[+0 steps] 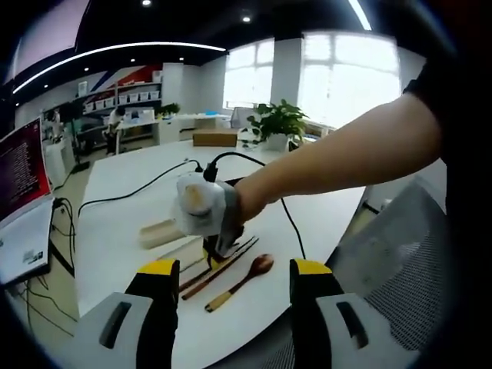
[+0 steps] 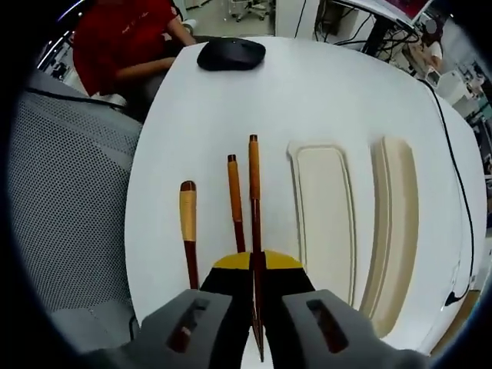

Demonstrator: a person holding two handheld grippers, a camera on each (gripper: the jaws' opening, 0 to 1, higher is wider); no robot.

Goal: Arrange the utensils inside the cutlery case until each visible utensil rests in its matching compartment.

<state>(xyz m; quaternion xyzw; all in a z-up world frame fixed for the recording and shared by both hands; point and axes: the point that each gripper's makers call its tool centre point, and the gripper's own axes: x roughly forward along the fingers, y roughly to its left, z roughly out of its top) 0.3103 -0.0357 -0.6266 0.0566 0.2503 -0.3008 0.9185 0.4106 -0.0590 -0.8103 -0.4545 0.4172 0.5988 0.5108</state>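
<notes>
- Where the white surface [image 2: 307,100] spreads widest, in the right gripper view, it carries the cream cutlery case base [image 2: 326,211] and, just beside it on the far side from the utensils, its lid [image 2: 396,231]; both lie flat with nothing in them.
- On the near side of the base lie three wooden utensils side by side: a spoon [image 2: 188,227] with a pale handle outermost, then one chopstick [image 2: 235,201] flat on the surface, then a second chopstick [image 2: 254,200] nearest the case.
- That second chopstick runs back between the jaws of the right gripper [image 2: 257,265], which are clenched on it, its lower end poking out below them.
- A black computer mouse [image 2: 231,54] sits at the far end of the surface, well apart from the utensils, with a person in a red top beyond it.
- From the left gripper view the left gripper [image 1: 234,288] hangs above the surface edge, jaws released and holding nothing.
- Ahead of it a hand wrapped in white grips the other tool [image 1: 219,231] over the chopsticks, with the spoon [image 1: 244,280] just beside them and a black cable [image 1: 138,188] trailing away.
</notes>
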